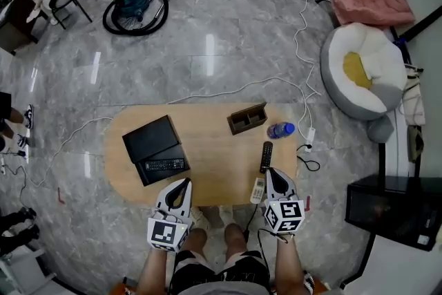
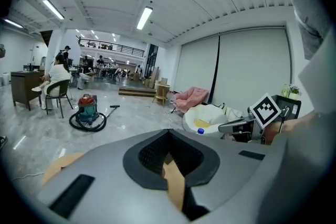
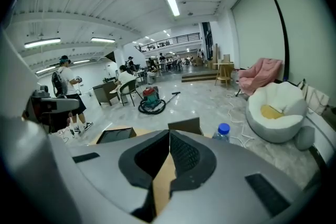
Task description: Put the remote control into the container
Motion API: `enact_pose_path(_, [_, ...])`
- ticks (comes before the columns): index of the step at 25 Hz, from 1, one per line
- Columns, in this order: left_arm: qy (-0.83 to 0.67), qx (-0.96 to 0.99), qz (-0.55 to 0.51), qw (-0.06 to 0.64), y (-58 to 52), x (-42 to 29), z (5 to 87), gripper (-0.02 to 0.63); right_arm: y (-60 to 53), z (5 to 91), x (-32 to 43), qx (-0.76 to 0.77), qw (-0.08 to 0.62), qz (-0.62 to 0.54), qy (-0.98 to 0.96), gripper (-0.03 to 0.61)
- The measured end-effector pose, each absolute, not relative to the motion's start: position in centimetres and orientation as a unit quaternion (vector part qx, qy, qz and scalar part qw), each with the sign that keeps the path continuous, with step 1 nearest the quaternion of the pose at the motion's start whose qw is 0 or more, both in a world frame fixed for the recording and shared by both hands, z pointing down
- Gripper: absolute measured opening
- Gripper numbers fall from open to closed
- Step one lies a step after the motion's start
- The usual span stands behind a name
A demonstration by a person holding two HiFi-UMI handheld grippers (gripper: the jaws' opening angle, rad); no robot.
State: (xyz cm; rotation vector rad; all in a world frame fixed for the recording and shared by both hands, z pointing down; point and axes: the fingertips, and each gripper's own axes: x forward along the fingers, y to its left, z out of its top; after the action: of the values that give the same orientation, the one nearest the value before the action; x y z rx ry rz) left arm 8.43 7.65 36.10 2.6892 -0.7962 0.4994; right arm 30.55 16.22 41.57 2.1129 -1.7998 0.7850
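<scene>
Both grippers sat low in the head view, over the near rim of the counter [image 1: 207, 152], and neither carried anything. The left gripper [image 1: 185, 183] had its jaws brought together at the tips, with only bare wood showing past them. The right gripper [image 1: 270, 173] was closed the same way.

The right one sat close to two remotes. A black remote control [image 1: 266, 156] lay lengthwise just above its tips, and a white remote control [image 1: 257, 190] lay at its left by the counter's edge. That placing suggested it was lined up for the pick, though its jaws would have to part first.

The open wooden container [image 1: 247, 119] stood further up, right of centre, beside a water bottle [image 1: 280, 130]. A third remote [image 1: 164, 164] rested against a black box [image 1: 152, 138] at the left. Which remote was meant could not be told.
</scene>
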Motion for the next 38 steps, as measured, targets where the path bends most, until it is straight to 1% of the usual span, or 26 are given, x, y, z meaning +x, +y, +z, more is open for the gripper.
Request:
enact_pose_path(9, [-0.233,0.938,0.208,0.151,9.8,13.6,42.1,0.008,20.2,51.2,36.6,0.744,0.159,0.322,-0.564,0.012])
enact_pose_path(21, [-0.216,0.933,0.244,0.154,10.9,14.8,48.5,0.008,19.6,61.9,37.9,0.699,0.207,0.364,-0.58,0.012])
enact_pose_path(25, [-0.218,0.928,0.254,0.165,11.2,14.4,50.6,0.008,19.2,64.5,38.2,0.688,0.217,0.377,-0.581,0.017])
enact_pose_path(26, [-0.218,0.927,0.258,0.166,11.3,14.4,51.0,0.008,19.2,65.1,38.2,0.684,0.218,0.381,-0.582,0.023])
enact_pose_path(35, [-0.222,0.917,0.278,0.182,11.5,14.0,54.0,0.008,18.3,69.8,39.1,0.673,0.235,0.41,-0.568,0.2])
enact_pose_path(38, [-0.222,0.914,0.282,0.19,12.0,14.2,54.8,0.008,18.4,71.4,39.6,0.674,0.238,0.428,-0.553,0.232])
